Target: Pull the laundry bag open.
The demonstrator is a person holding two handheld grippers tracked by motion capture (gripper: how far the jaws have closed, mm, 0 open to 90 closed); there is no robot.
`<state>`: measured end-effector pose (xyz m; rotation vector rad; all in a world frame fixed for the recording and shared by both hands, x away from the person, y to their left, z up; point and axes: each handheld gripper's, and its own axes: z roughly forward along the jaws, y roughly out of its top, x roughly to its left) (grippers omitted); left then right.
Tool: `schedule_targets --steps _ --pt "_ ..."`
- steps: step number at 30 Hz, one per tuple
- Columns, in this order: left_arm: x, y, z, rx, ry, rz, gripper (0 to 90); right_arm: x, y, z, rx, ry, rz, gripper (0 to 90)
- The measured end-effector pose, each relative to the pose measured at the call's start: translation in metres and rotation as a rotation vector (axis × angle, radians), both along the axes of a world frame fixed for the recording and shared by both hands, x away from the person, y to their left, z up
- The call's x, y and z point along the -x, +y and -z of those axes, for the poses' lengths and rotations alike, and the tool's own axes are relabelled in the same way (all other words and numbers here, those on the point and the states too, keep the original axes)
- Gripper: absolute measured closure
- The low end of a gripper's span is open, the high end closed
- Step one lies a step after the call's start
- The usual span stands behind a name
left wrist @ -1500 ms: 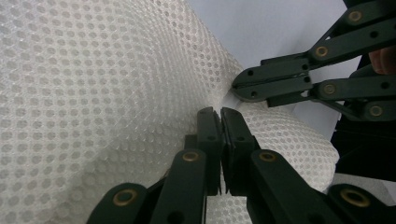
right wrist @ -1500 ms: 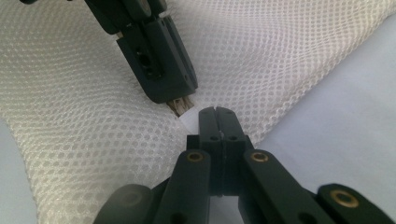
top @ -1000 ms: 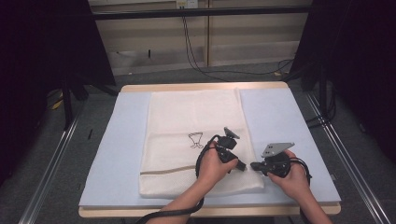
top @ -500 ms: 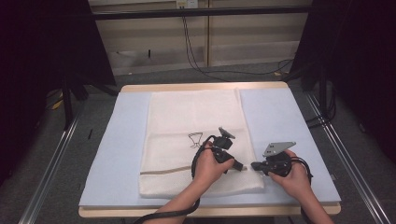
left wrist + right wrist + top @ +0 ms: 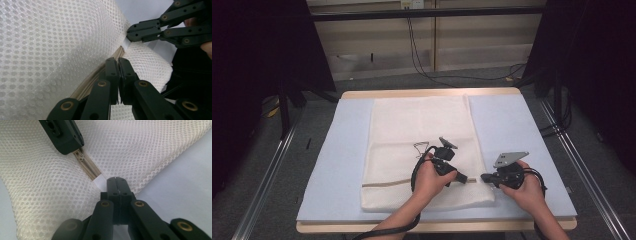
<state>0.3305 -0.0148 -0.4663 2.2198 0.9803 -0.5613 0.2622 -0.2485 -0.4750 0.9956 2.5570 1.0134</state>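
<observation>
Mesh laundry bag [image 5: 417, 145] flat on the table [image 5: 332, 165]. Right hand-held gripper [image 5: 115, 181] pinching the white tab [image 5: 100, 180] at the zipper's [image 5: 86, 165] end; left hand-held gripper [image 5: 118, 65] clamped on the zipper just beyond. Zipper apparently closed, pull yet to begin.

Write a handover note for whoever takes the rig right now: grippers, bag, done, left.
Left gripper: shut at the zipper of the white mesh bag, apparently on the slider, which is hidden.
Right gripper: shut on the white end tab at the bag's right edge.
Bag lies flat on the blue mat, zipper near its front edge.
Done: both grips set.
Left: probably running the slider along the zipper; whether it is open or closed cannot be told.
</observation>
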Motion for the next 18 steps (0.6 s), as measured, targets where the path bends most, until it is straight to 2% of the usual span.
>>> schedule_targets --steps 3,4,7,8,9,10,11,12,13,16,17,18 --pt "0.001 0.001 0.000 0.002 0.011 -0.024 87.5 0.001 0.000 0.000 -0.001 0.000 0.010 90.0" --pt "0.002 0.000 0.000 0.018 0.015 -0.035 87.5 0.000 0.000 0.000 -0.001 -0.002 0.006 90.0" --pt "-0.001 0.005 0.001 0.012 0.008 -0.008 87.5 0.001 -0.001 0.000 -0.005 0.001 0.008 90.0" --pt "0.000 0.006 0.000 0.002 0.014 -0.016 87.5 0.001 -0.001 0.000 -0.006 0.003 0.006 90.0" --pt "-0.001 0.007 0.001 0.020 0.010 -0.015 87.5 0.000 -0.001 0.000 -0.004 -0.001 0.003 90.0" --pt "0.000 0.007 0.000 0.015 0.018 -0.033 87.5 0.000 -0.001 0.000 -0.005 0.001 0.003 90.0" --pt "0.000 0.008 0.000 0.007 0.013 -0.027 87.5 0.000 -0.001 0.000 -0.005 -0.002 0.001 90.0" --pt "0.000 0.008 0.000 0.015 0.017 -0.038 87.5 0.000 -0.001 0.000 -0.004 0.000 0.006 90.0" --pt "-0.002 0.011 0.000 0.006 0.002 -0.008 87.5 0.000 -0.001 0.000 -0.007 0.001 0.003 90.0" --pt "-0.001 0.013 -0.001 0.006 0.009 -0.022 87.4 0.000 -0.001 0.000 -0.002 -0.002 0.004 90.0" --pt "-0.002 0.015 0.000 0.018 0.018 -0.025 87.5 0.000 -0.001 0.000 -0.004 -0.002 0.003 90.0" --pt "-0.001 0.015 -0.001 0.008 0.012 -0.041 87.5 0.000 -0.001 0.000 -0.004 -0.003 0.003 90.0"
